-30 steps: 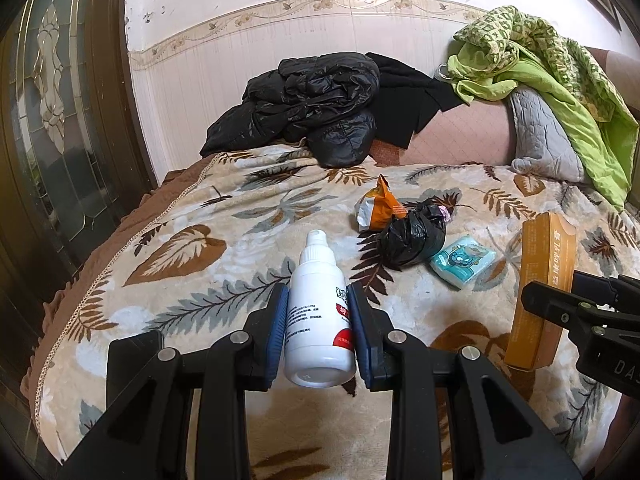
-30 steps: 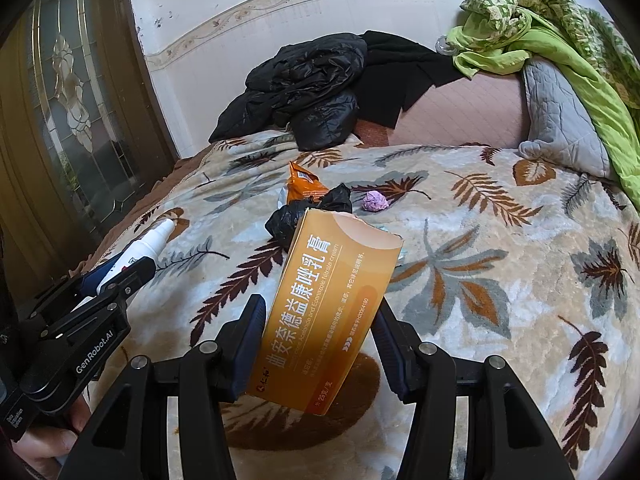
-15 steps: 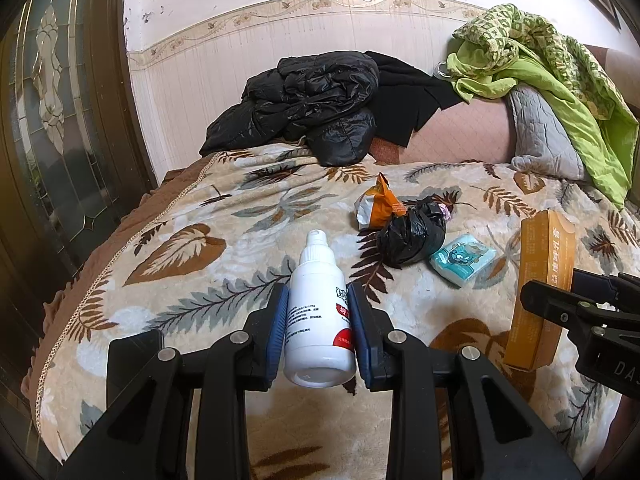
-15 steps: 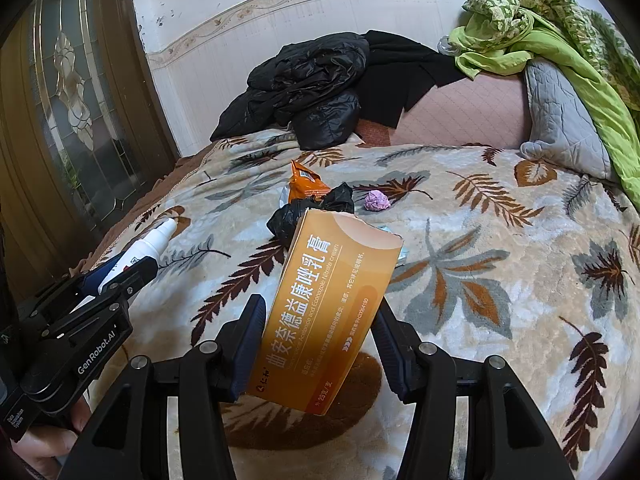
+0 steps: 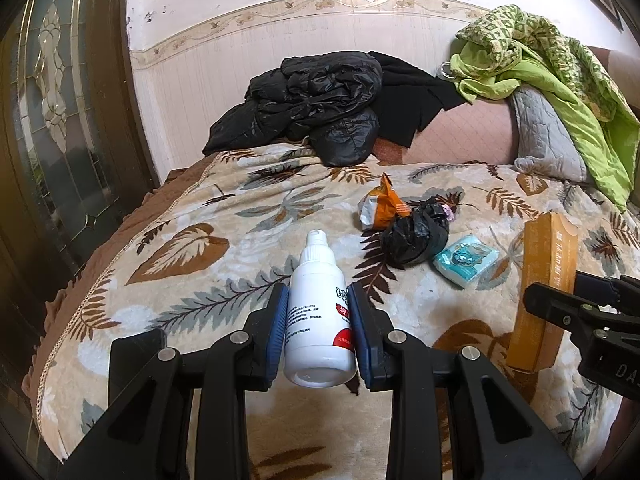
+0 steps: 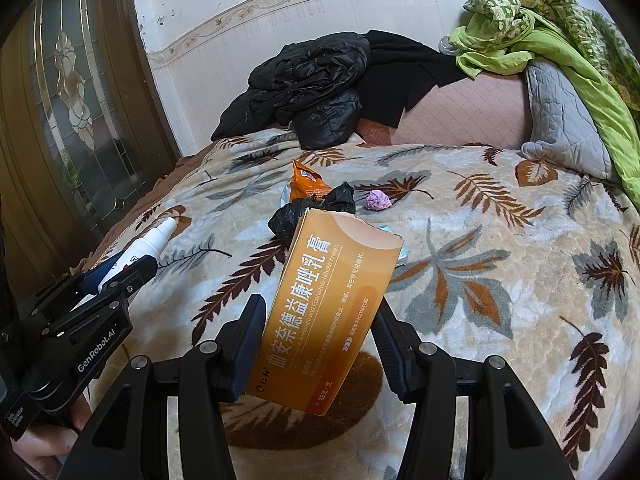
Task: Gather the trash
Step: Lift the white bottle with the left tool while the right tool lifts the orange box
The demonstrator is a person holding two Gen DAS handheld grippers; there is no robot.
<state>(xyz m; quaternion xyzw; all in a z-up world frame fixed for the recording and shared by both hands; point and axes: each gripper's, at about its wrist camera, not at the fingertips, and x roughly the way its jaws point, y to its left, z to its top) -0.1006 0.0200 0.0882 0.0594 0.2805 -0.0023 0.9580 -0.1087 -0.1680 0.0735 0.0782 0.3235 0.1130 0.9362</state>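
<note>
Left wrist view shows my left gripper (image 5: 318, 320) squeezed tight on a small white plastic bottle with a red label (image 5: 319, 312). The blue pads press on both sides of it, and the bottle hangs above the bed, its cap pointing away from me. Right wrist view shows my right gripper (image 6: 318, 344) clamped on a long orange cardboard box with white writing (image 6: 324, 320). The box sits tilted between the pads, with its open end up.

Both things are trash, and both are lifted off the fuzzy blanket with brown and grey leaves (image 5: 200, 248). So I think I am in the middle of the job: two pieces picked up, more to go.

On the blanket I see a crumpled orange snack wrapper (image 5: 380, 208), a scrunched black plastic bag (image 5: 414, 236) just beside it, a small teal tissue pack (image 5: 466, 258) next to the bag, and a little purple paper ball (image 6: 378, 201) a bit behind the bag.

I see no bin in either view. My next move needs a place to drop the bottle and the box. Both grippers are full, so I cannot grab more until I let go. The box is held crooked, so I should move it gently or it may slip.
</note>
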